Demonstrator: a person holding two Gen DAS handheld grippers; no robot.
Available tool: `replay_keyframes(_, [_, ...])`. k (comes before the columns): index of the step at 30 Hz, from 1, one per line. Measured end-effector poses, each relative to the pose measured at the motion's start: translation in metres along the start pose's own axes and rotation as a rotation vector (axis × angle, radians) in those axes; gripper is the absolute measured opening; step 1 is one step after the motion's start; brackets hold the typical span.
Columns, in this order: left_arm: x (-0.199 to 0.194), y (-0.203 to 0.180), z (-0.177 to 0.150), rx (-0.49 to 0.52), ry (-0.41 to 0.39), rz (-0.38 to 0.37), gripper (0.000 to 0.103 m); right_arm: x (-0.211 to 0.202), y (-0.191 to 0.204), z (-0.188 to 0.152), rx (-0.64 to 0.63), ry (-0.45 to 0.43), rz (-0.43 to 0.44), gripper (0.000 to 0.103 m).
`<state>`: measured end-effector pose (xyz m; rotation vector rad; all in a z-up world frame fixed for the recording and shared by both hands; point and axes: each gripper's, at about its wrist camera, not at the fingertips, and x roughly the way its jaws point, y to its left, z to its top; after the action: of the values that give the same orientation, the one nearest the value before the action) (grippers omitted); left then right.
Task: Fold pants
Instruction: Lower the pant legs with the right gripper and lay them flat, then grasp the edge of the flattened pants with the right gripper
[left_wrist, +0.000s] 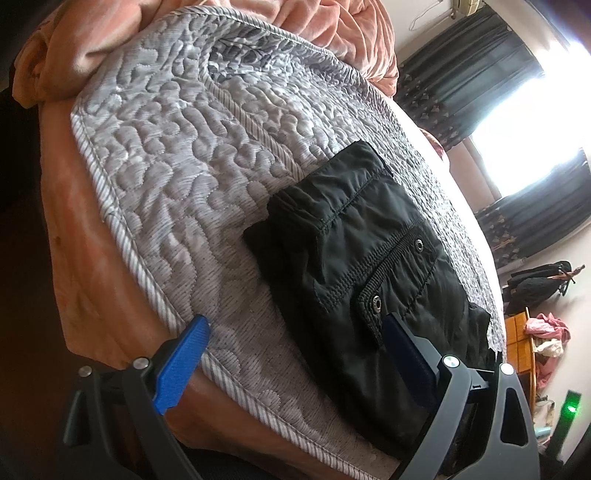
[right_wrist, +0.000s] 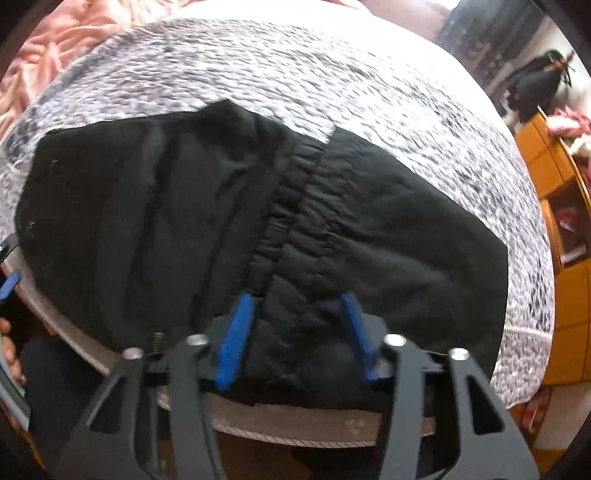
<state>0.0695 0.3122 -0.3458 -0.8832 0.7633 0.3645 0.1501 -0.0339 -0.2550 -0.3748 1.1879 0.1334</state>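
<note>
On the grey quilted mattress pad (left_wrist: 177, 155) of the bed, the black nylon pants (left_wrist: 362, 258) lie folded into a compact bundle near the front edge, two metal snaps facing up on a pocket flap. Left tool (left_wrist: 295, 332) hangs wide apart over that edge, one blue finger above the pad and the other above the bundle. Right tool (right_wrist: 297, 310) stands partly spread, its blue fingers (right_wrist: 236, 339) straddling a bunched fold by the elastic waistband (right_wrist: 291, 206), not clamped.

Both wrist views look closely along their tongs over the bed edge, sharing the black pants (left_wrist: 369, 266).
</note>
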Motion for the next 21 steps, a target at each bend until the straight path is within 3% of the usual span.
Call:
replay_keyframes(2, [0.000, 0.001, 0.000, -0.002, 0.000, -0.002, 0.095, 0.009, -0.006, -0.002, 0.022, 0.040, 0.032, 0.036])
replay_keyframes(4, [0.000, 0.001, 0.000, -0.004, 0.002, -0.002, 0.095, 0.011, -0.009, -0.003, 0.031, 0.051, 0.067, 0.025])
replay_keyframes(10, [0.000, 0.001, 0.000, -0.005, 0.002, -0.003, 0.095, -0.001, -0.014, -0.002, 0.043, 0.020, 0.125, 0.007])
replay_keyframes(15, [0.000, 0.002, 0.000, -0.010, 0.001, -0.007, 0.095, -0.004, -0.019, 0.000, 0.059, 0.025, 0.179, 0.006])
replay_keyframes(21, [0.001, 0.002, 0.000, -0.011, 0.003, -0.009, 0.095, -0.008, -0.004, 0.001, 0.027, 0.011, 0.185, 0.006])
